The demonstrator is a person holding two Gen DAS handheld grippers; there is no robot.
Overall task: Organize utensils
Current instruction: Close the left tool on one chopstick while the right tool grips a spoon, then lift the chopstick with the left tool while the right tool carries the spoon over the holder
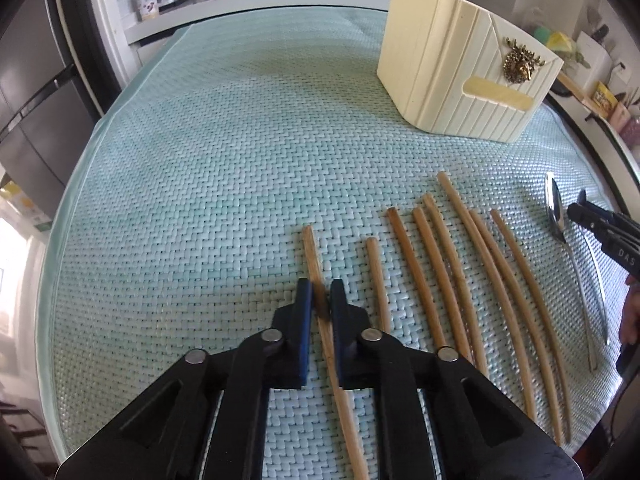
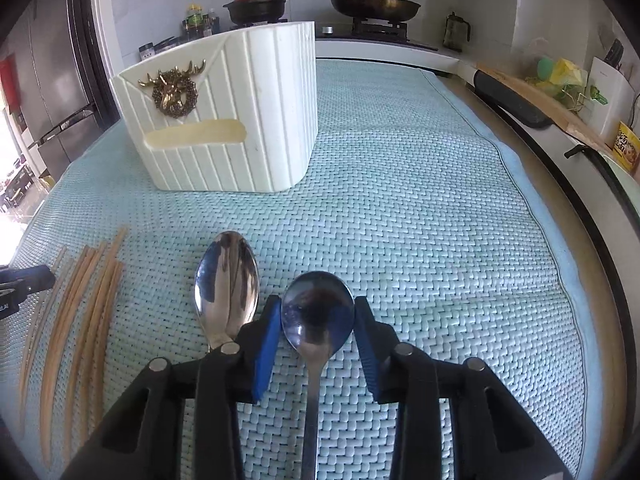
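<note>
Several wooden chopsticks (image 1: 452,264) lie side by side on the woven mint mat (image 1: 200,160). My left gripper (image 1: 321,294) is shut on the leftmost chopstick (image 1: 316,260), which still rests on the mat. Two steel spoons lie to the right. My right gripper (image 2: 316,312) straddles the bowl of the right spoon (image 2: 318,312); its pads (image 2: 266,344) touch or nearly touch the bowl's sides. The left spoon (image 2: 226,280) lies just beside it. The cream utensil holder (image 2: 224,120) with a brass deer ornament stands upright behind; it also shows in the left wrist view (image 1: 460,68).
The mat (image 2: 440,200) covers a table. A stove counter with a pan (image 2: 374,4) and a pot (image 2: 256,6) runs along the back. A fridge (image 1: 36,92) stands at the left. Clutter lines the right counter (image 2: 560,88).
</note>
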